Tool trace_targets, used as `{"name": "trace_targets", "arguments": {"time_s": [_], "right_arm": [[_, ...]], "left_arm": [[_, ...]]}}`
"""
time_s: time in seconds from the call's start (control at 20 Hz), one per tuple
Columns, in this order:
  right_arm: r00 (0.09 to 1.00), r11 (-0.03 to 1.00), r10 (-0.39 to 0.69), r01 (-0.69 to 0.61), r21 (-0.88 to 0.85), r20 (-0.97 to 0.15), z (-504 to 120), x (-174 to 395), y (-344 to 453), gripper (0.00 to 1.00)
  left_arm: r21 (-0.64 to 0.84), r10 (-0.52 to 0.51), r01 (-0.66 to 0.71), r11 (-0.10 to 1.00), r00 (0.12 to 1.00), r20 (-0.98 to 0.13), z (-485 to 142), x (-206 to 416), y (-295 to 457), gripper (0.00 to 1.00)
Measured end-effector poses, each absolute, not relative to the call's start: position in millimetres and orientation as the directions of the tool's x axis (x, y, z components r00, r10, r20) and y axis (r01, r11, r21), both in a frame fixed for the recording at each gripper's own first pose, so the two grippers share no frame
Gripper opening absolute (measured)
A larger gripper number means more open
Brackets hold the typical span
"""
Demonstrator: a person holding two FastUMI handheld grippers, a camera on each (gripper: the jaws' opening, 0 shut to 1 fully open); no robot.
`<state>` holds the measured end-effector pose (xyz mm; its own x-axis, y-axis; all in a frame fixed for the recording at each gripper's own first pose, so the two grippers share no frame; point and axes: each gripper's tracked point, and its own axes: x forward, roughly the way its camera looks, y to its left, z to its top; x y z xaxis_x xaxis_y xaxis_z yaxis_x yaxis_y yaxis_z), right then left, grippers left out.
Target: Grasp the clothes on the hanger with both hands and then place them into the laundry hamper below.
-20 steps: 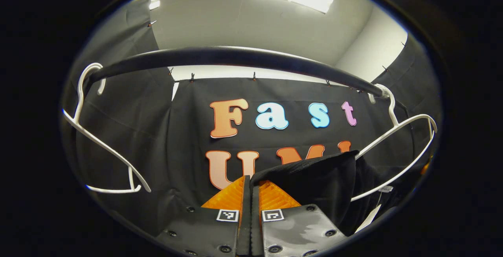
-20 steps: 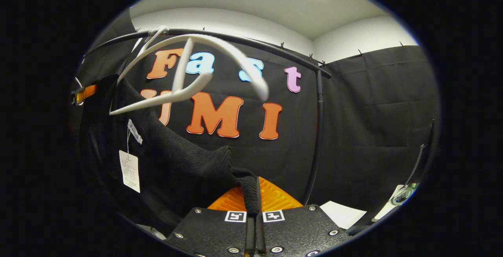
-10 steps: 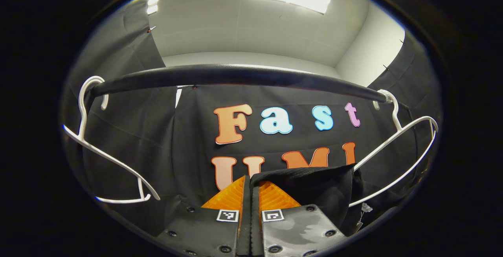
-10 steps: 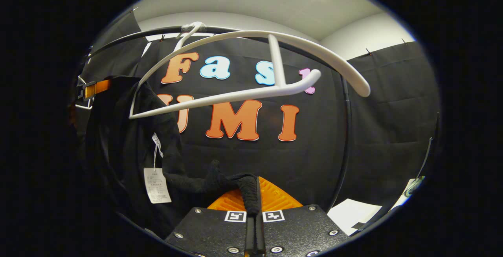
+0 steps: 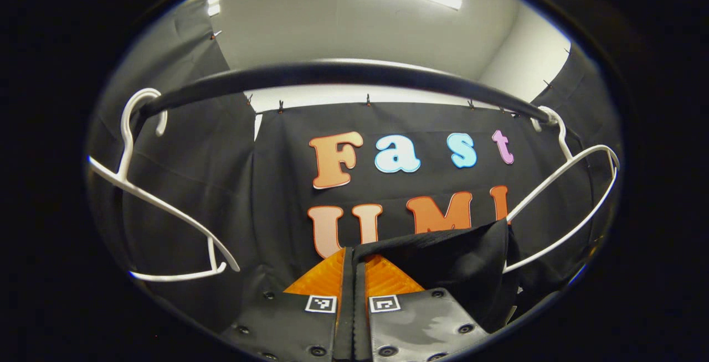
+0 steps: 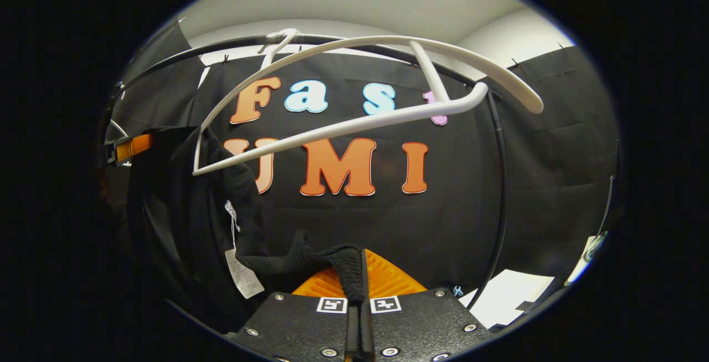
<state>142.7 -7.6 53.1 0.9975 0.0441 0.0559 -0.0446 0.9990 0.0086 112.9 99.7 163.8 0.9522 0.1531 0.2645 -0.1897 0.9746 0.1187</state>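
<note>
A: With fingers pressed together, what's the left gripper (image 5: pixel 353 273) clamping?
B: Black garment (image 5: pixel 454 257) edge, lower centre. Right gripper (image 6: pixel 359 290) likewise pinches the garment (image 6: pixel 221 223), which drapes lower left beneath the white hanger (image 6: pixel 354 124), upper centre, on the rail (image 5: pixel 343 77).

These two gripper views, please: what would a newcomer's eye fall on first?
Probably the white hanger swinging bare across the upper middle of the right gripper view, hooked on the black rail. Next, the black garment, pinched low centre by the right tongs, while the left tongs clamp its other edge.
</note>
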Motion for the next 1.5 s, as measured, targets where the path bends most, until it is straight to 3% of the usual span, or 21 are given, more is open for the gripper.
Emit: {"name": "trace_targets", "arguments": {"time_s": [0.15,0.5,0.55,0.95,1.2,1.5], "right_arm": [[0.997,0.998,0.057,-0.058,0.011,0.043,49,143,-1,0.01],[0.997,0.998,0.057,-0.058,0.014,0.053,47,135,0,0.01],[0.997,0.998,0.057,-0.058,0.013,0.047,45,133,0,0.01],[0.997,0.998,0.070,-0.070,0.003,-0.023,5,122,7,0.01],[0.994,0.996,0.084,-0.086,-0.021,-0.066,-25,114,17,0.01],[0.973,0.991,0.113,-0.126,-0.050,-0.200,-94,111,25,0.01]], "left_arm": [[0.076,0.187,-0.205,0.976,0.963,0.192,135,118,116,0.07],[0.085,0.206,-0.225,0.971,0.960,0.188,125,103,123,0.07],[0.086,0.209,-0.227,0.970,0.961,0.181,122,102,125,0.10],[0.106,0.207,-0.215,0.971,0.975,0.077,71,93,126,0.08],[0.095,0.146,-0.143,0.985,0.989,-0.025,17,85,107,0.10],[0.079,-0.023,0.031,0.996,0.994,-0.103,-34,87,35,0.07]]}}
